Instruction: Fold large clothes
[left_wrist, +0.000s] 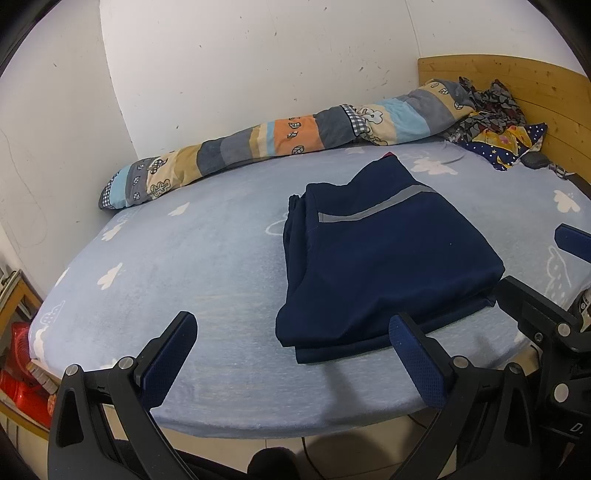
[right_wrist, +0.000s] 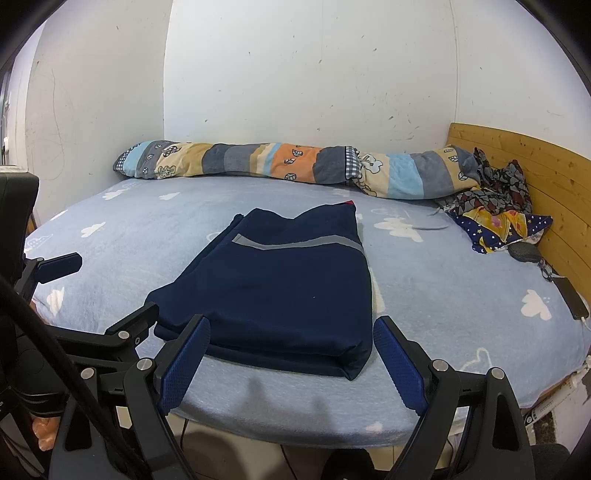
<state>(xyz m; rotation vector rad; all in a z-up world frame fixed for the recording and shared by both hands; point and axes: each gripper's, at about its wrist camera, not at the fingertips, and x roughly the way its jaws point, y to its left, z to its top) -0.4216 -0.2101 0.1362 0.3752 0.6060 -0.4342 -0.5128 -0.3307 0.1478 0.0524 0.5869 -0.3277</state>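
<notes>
A bed (right_wrist: 110, 258) covered by a pale blue sheet with white clouds is seen in both views. It is bounded at the back by a scuffed white wall (right_wrist: 295, 74) and at the right by a wooden headboard (right_wrist: 517, 166). A striped quilt (right_wrist: 258, 162), rolled long, is laid along the wall. Crumpled patterned cloths (right_wrist: 498, 206) are heaped against the headboard, with a dark phone (right_wrist: 571, 297) on a white cable near the bed's right edge.

The folded navy garment (right_wrist: 280, 288), crossed by a grey stripe, is laid flat on the sheet near the front edge, around the middle of the bed. A red scrap shows at its far corner; what it belongs to cannot be told.

The left gripper (left_wrist: 291, 354) is held with its fingers wide apart over the front edge, nothing between them; its right finger is seen in front of the garment's near hem, and contact cannot be judged. The right gripper (right_wrist: 291, 354) is likewise spread and holds nothing, its fingers flanking the garment's near corner. Each gripper is partly cut off at the other view's side edge.

Red objects (left_wrist: 22, 369) beside the bed at the left are only partly seen. The floor below the front edge is in shadow. Bare sheet is left on both sides of the garment and behind it up to the quilt.
</notes>
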